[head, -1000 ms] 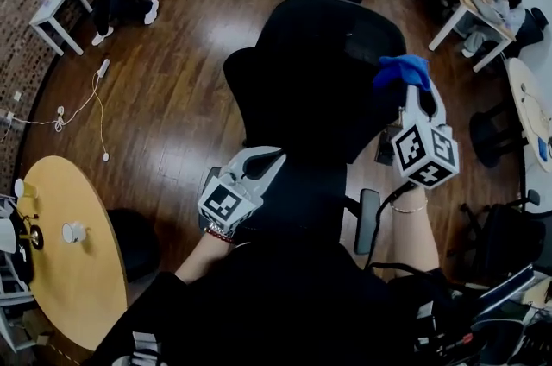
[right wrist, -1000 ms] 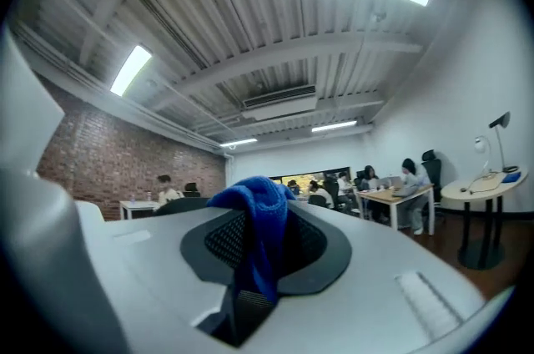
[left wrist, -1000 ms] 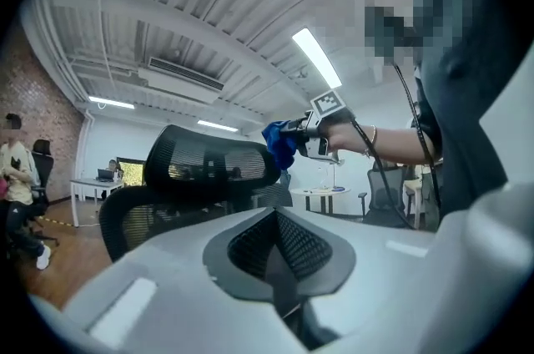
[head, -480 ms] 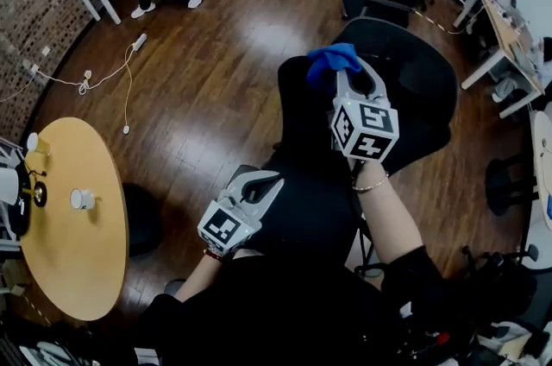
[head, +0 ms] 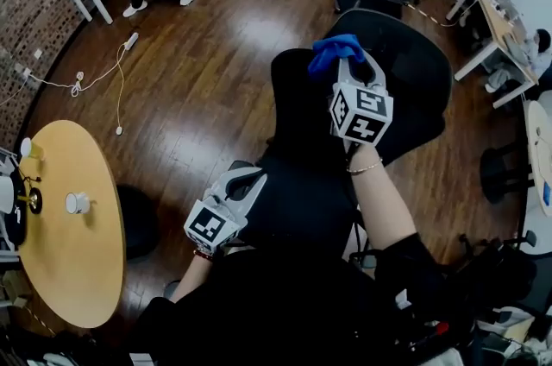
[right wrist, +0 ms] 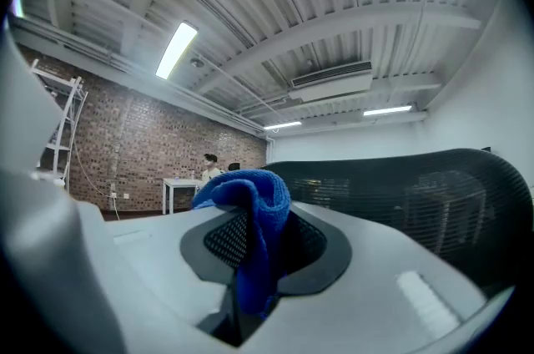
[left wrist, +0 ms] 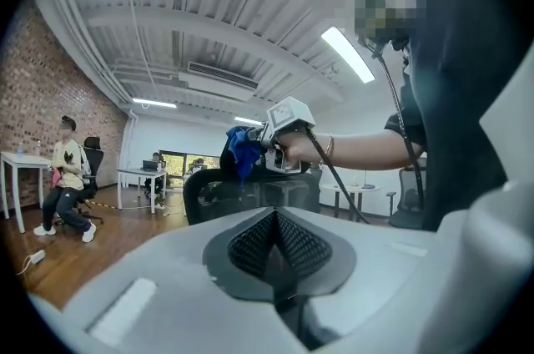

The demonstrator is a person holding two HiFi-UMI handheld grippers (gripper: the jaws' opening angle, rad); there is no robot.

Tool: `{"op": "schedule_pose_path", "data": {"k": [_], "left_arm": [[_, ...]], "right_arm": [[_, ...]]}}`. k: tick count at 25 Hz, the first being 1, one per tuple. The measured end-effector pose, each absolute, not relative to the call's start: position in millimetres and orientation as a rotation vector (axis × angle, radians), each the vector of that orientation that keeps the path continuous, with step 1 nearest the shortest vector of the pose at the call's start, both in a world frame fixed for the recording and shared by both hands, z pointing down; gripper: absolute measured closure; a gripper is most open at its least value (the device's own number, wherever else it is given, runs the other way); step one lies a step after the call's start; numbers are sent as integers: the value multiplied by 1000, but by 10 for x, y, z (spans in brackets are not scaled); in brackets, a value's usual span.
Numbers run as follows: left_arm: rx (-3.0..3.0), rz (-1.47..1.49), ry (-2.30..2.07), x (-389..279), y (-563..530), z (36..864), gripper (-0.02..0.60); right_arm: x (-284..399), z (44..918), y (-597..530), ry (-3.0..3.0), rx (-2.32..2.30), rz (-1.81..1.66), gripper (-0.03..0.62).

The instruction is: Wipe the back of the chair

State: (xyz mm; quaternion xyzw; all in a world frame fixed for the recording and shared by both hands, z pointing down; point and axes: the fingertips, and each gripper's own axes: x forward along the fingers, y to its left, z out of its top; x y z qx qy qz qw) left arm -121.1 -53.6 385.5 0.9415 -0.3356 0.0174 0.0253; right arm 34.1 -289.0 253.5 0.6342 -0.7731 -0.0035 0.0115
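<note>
- Blue cloth (head: 335, 53) is hanging clamped in my right gripper (head: 343, 67), beside the chair back (right wrist: 434, 194), far right.
- Nearer, my left gripper (head: 244, 176) is idling, clenched on nothing.
- I'm judging myself mid-wipe; the next stroke needs the cloth pressed against the mesh.

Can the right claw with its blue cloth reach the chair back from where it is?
Probably yes: the right claw, shut on the blue cloth, is close beside the mesh chair back, with nothing between them.

No legible text or signs.
</note>
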Motion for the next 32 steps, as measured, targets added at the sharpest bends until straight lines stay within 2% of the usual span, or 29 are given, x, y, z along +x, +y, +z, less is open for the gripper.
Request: {"op": "schedule_pose_path", "data": {"k": [14,25,32], "left_arm": [[2975,146,-845,-741,-442,3924,577],[2987,54,-696,-456,-524,3731,577],[2997,79,-586,-211,-491,3776,577]], "right_arm": [[2023,2634,-2457,-1981,2345,-18,514],[2488,2629,-1994,-1865,2450,-32,513],[3075,2761,-1669,-1751,2547,65,513]]}}
